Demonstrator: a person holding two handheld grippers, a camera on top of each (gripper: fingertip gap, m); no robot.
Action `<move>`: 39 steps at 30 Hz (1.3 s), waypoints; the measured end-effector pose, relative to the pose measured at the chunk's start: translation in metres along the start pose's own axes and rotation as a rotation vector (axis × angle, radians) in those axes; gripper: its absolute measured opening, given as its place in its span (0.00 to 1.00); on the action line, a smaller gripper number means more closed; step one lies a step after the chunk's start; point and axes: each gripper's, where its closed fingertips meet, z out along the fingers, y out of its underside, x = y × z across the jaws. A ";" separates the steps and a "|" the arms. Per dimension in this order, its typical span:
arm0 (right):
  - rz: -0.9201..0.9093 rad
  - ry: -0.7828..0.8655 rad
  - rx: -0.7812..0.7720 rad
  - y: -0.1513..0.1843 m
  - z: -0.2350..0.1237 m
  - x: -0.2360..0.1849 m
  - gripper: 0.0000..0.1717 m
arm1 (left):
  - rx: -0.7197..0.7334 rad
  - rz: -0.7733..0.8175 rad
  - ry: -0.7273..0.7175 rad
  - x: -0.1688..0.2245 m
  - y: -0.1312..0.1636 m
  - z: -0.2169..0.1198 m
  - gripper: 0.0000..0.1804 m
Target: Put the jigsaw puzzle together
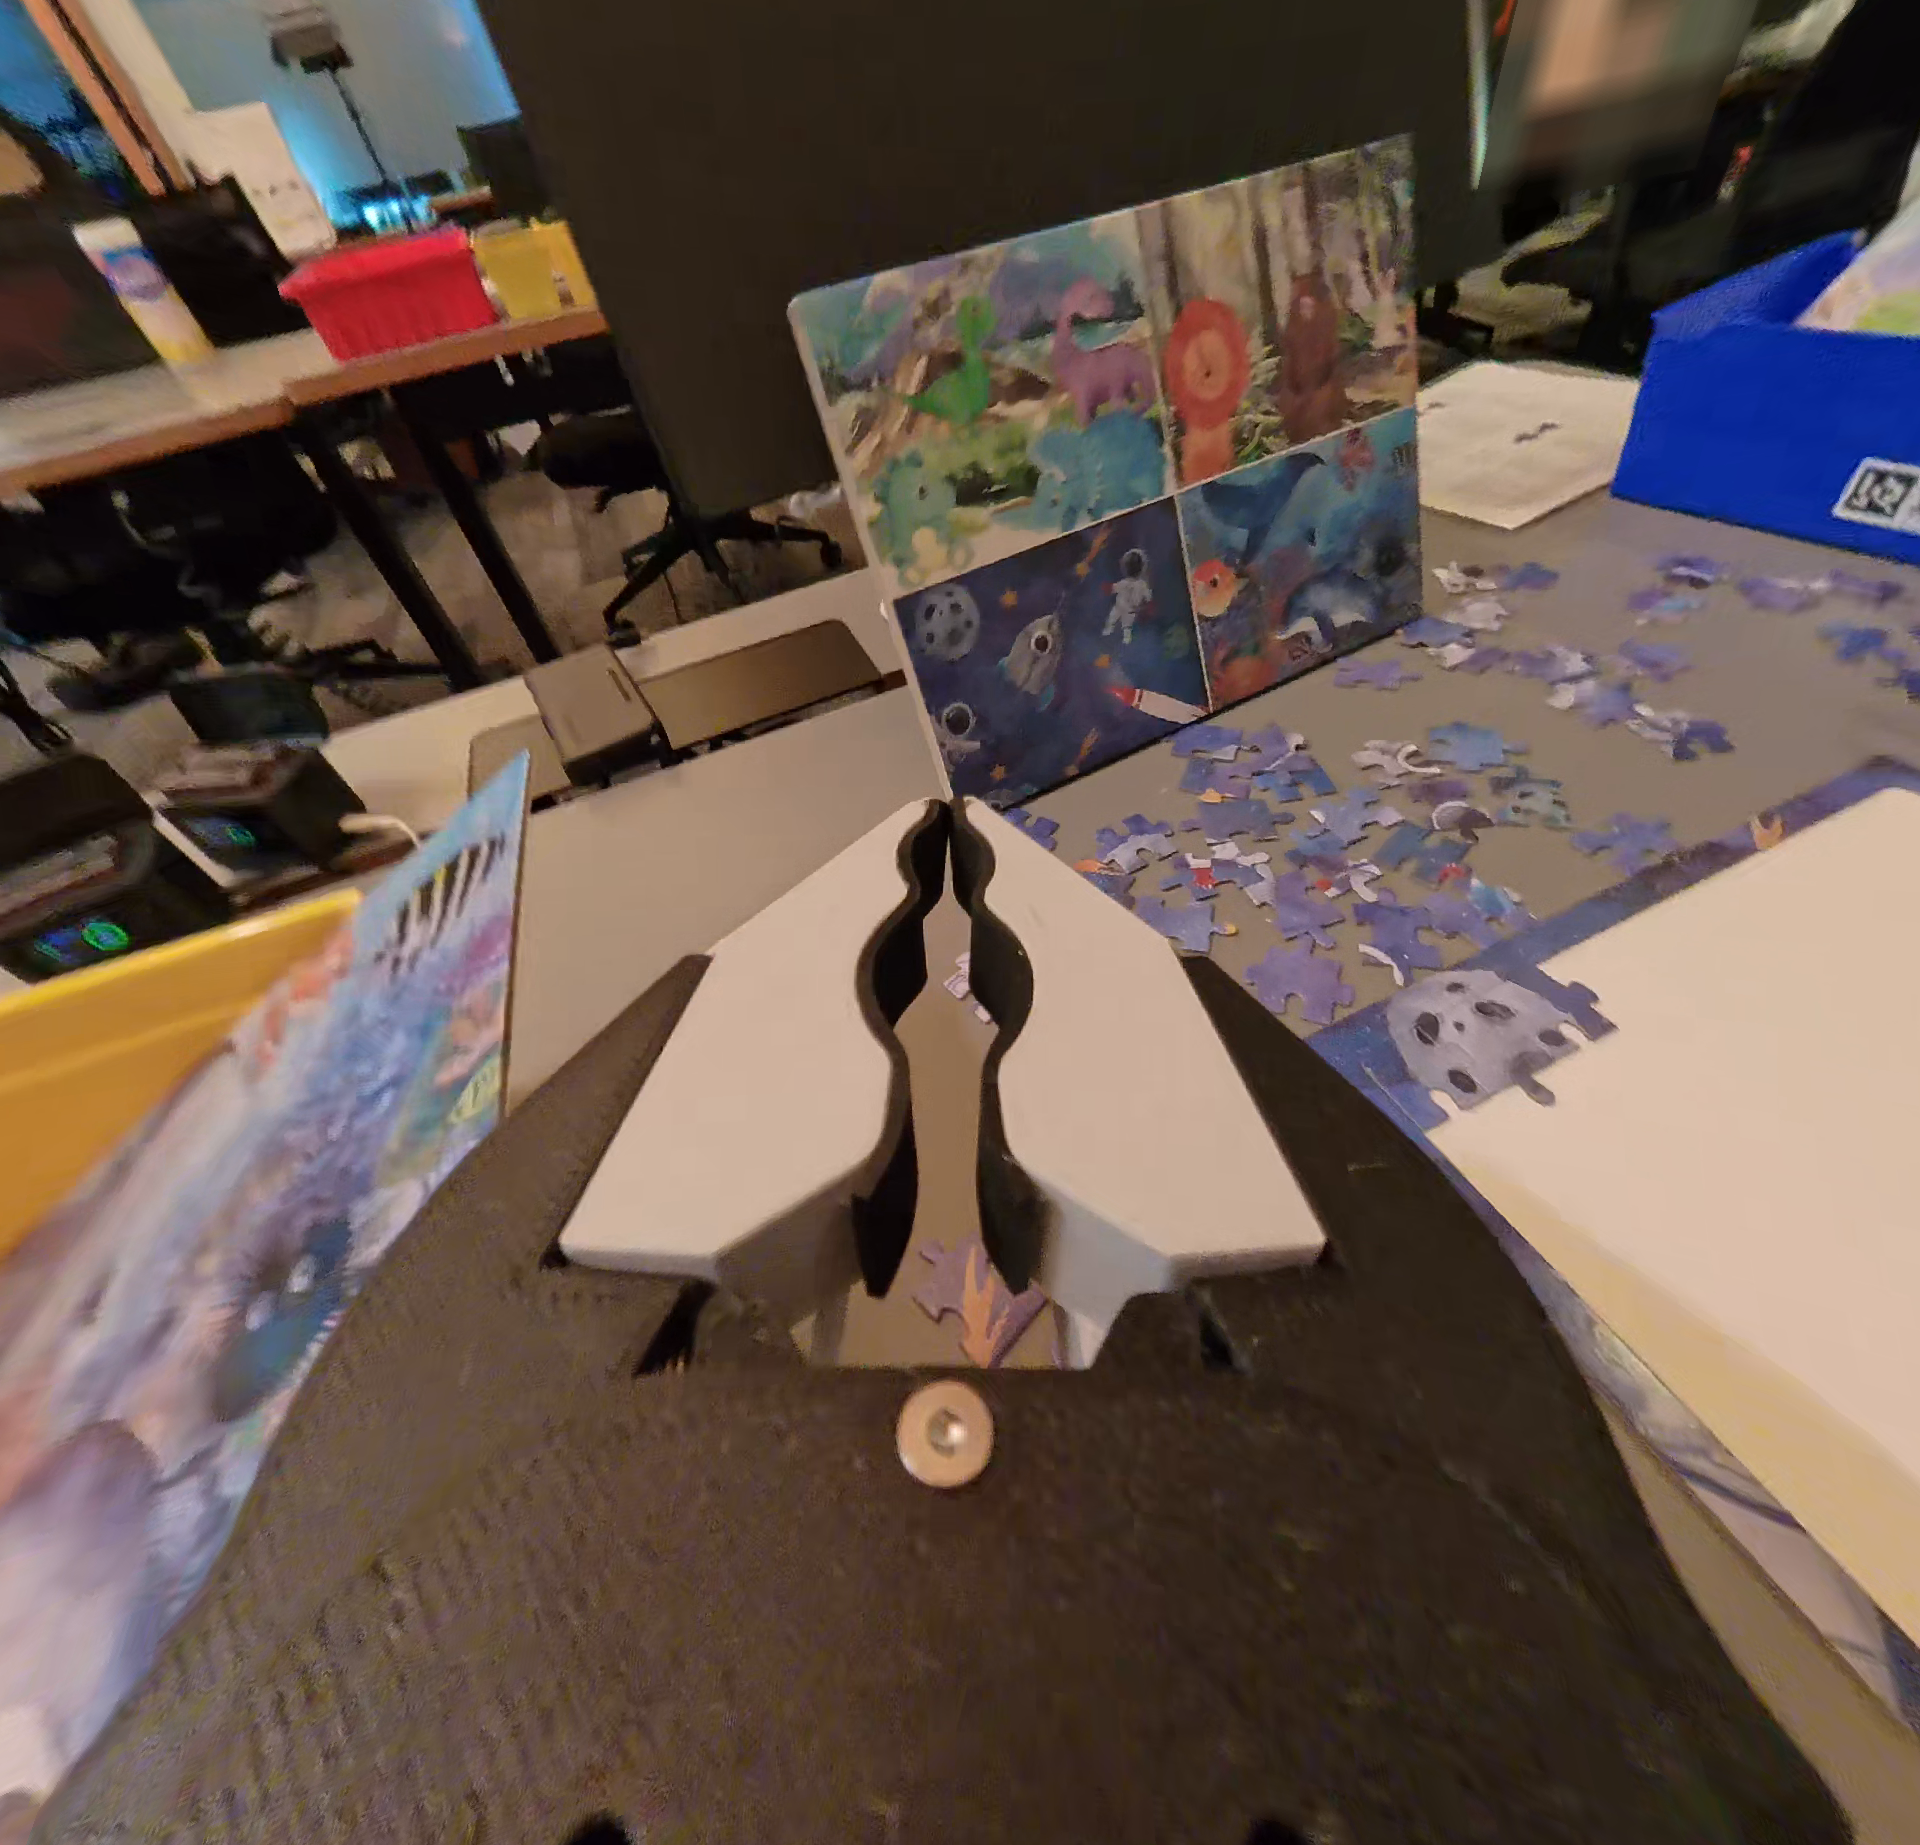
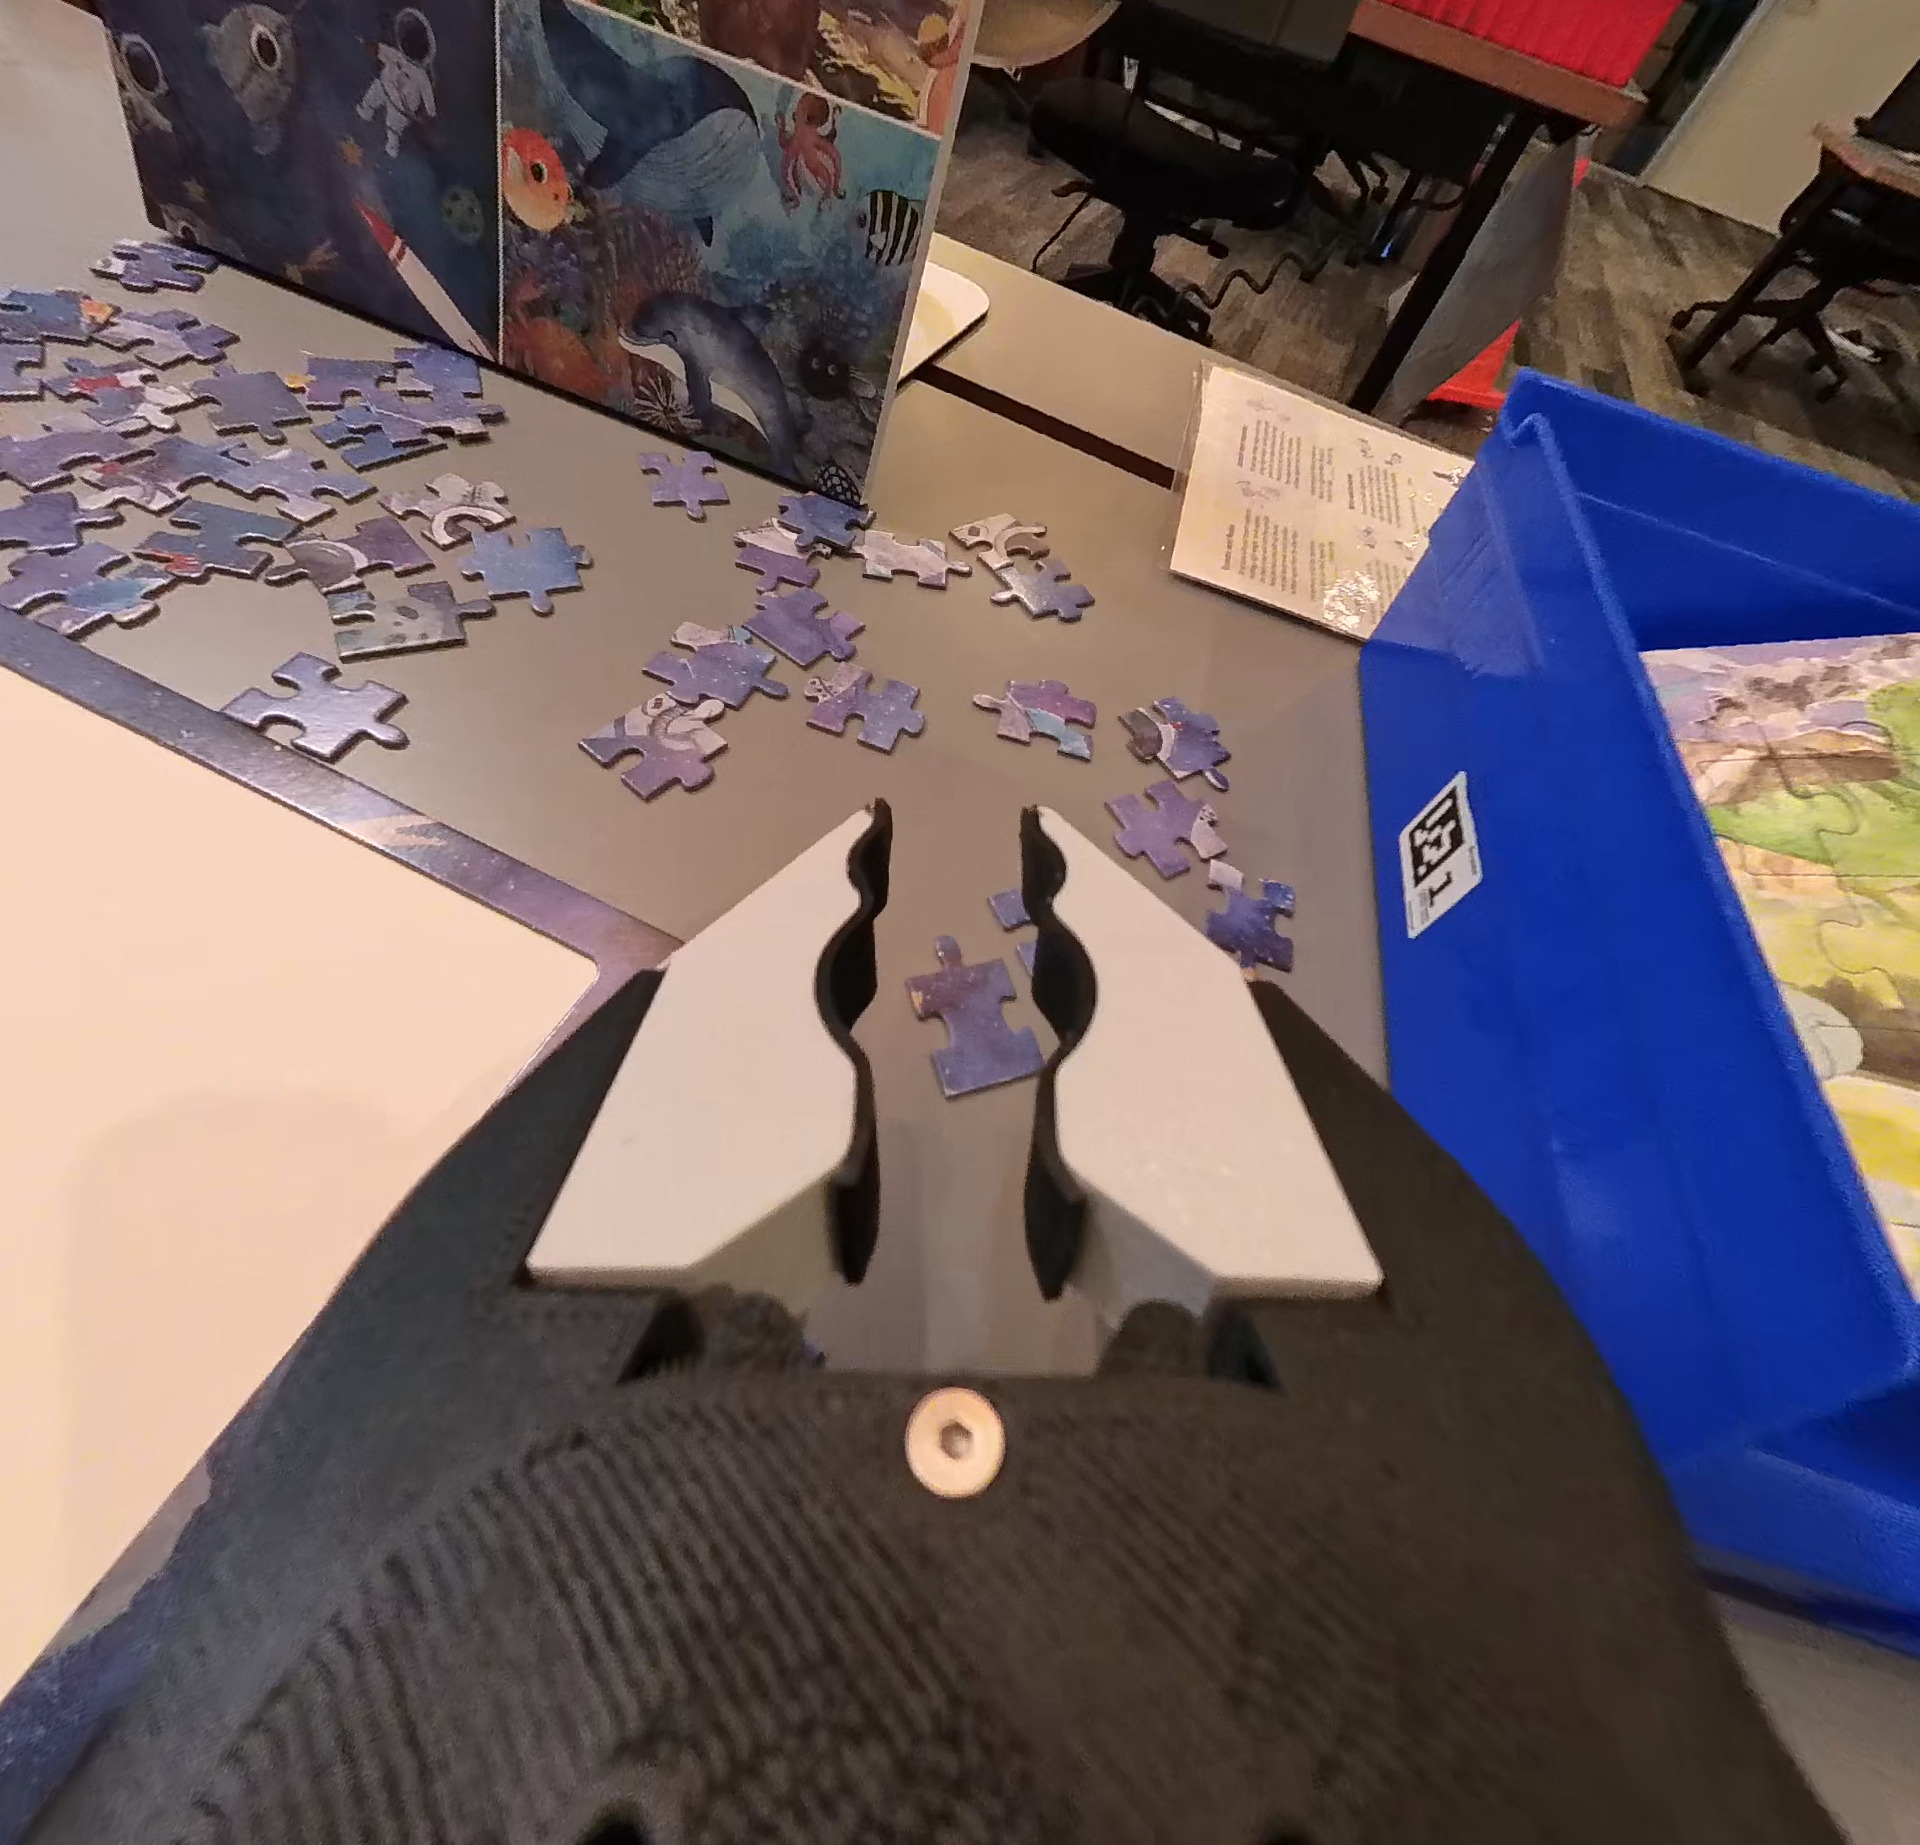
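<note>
Grey table (image 2: 540, 756): only right view shows the printed sheet (image 2: 1299, 507).

Left hand-held gripper (image 1: 951, 808) closed and bare, loose puzzle pieces (image 1: 1340, 839) beyond, upright picture board (image 1: 1122, 465)

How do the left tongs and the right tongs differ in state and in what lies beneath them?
The left tongs are shut with tips touching; the right tongs stand apart. The left tongs hover beside the propped picture board; the right tongs hover above a loose purple puzzle piece near the blue bin. Neither grips anything.
</note>
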 end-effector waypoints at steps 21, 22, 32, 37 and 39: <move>-0.019 -0.009 -0.007 0.001 0.002 -0.005 0.14 | 0.018 -0.092 0.151 0.031 -0.004 0.010 0.00; -0.019 -0.009 -0.006 0.000 0.002 -0.005 0.14 | 0.013 -0.097 0.153 0.032 -0.002 0.012 0.00; -0.005 -0.006 0.009 -0.002 0.000 -0.003 0.14 | -0.150 -0.039 0.166 0.068 0.059 0.064 0.03; 0.006 -0.006 0.028 -0.005 -0.002 -0.002 0.14 | -0.150 -0.077 0.148 0.062 0.069 0.070 0.03; 0.005 -0.008 0.034 -0.007 -0.003 -0.003 0.14 | -0.117 -0.143 0.141 0.054 0.067 0.068 0.03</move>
